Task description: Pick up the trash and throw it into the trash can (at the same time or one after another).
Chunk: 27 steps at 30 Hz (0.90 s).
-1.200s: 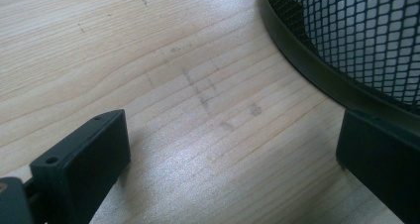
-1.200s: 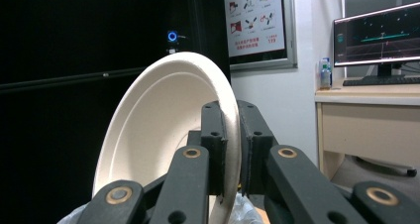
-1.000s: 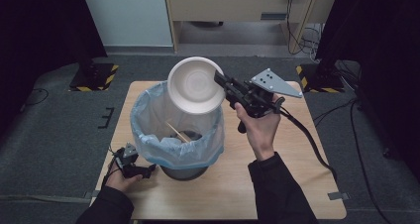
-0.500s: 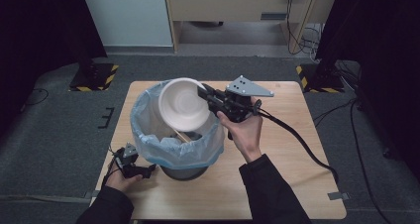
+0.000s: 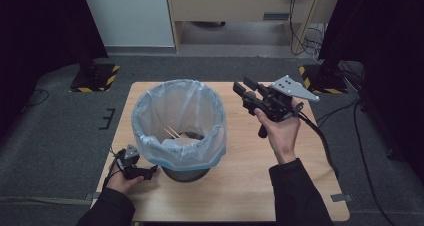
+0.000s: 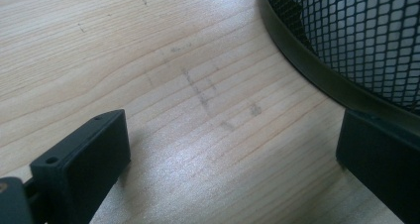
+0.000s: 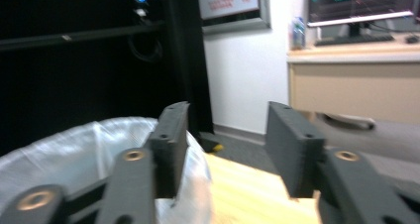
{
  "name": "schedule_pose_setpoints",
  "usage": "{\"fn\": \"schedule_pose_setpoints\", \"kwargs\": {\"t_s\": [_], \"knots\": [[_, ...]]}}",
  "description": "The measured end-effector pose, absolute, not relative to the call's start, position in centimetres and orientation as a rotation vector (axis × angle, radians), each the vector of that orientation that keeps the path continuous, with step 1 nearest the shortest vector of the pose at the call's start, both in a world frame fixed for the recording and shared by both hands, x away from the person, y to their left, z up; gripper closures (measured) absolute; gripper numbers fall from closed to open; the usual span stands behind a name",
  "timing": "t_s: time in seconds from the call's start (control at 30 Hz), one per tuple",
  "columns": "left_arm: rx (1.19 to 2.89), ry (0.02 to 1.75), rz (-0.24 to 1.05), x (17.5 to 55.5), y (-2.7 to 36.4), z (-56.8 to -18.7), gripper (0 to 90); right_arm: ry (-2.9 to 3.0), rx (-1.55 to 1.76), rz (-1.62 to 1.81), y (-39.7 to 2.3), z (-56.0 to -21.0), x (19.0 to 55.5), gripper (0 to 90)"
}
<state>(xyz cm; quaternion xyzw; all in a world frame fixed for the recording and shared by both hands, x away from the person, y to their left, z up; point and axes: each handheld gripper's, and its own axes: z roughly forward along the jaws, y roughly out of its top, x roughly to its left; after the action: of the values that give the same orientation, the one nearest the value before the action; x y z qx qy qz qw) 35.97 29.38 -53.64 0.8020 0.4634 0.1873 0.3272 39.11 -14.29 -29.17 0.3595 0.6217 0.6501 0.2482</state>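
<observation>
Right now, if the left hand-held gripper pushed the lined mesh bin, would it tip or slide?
Probably slide: the mesh bin stands upright on smooth wooden table. Open mesh and a thin liner bag suggest it is light, so it would likely move easily. A push high at the rim might tip it; the liner would just crumple.

The bin liner [image 5: 175,106] hides most of what lies inside the mesh bin [image 6: 366,40], itself cut off at the frame edge; beside it, the right gripper [image 7: 225,149] shows blurred, monitor text beyond unreadable.
</observation>
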Motion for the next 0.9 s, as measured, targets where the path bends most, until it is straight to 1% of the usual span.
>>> {"fn": "schedule_pose_setpoints", "kwargs": {"t_s": [0.13,0.2,0.43,0.47,0.5,0.57,0.9], "knots": [[2.101,1.214,0.491,36.0,29.4,-53.6,0.0,1.711,1.045,1.718,-16.4,-31.5,39.0,45.7],[2.101,1.214,0.491,36.0,29.4,-53.6,0.0,1.716,1.076,1.701,-17.3,-32.6,38.9,44.9],[2.1,1.215,0.492,36.0,29.4,-53.6,0.0,1.77,1.188,1.621,-20.0,-37.3,38.8,35.5],[2.1,1.215,0.492,36.0,29.4,-53.6,0.0,1.77,1.188,1.621,-20.0,-37.3,38.8,35.5],[2.099,1.216,0.492,35.9,29.4,-53.6,0.0,1.805,1.224,1.579,-20.7,-39.2,38.8,33.6],[2.099,1.214,0.492,35.9,29.3,-53.7,0.0,1.849,1.244,1.54,-21.2,-40.2,38.9,31.5],[2.101,1.214,0.49,35.9,29.3,-53.6,0.0,1.983,1.408,1.368,-24.4,-46.6,39.2,26.9]]}}
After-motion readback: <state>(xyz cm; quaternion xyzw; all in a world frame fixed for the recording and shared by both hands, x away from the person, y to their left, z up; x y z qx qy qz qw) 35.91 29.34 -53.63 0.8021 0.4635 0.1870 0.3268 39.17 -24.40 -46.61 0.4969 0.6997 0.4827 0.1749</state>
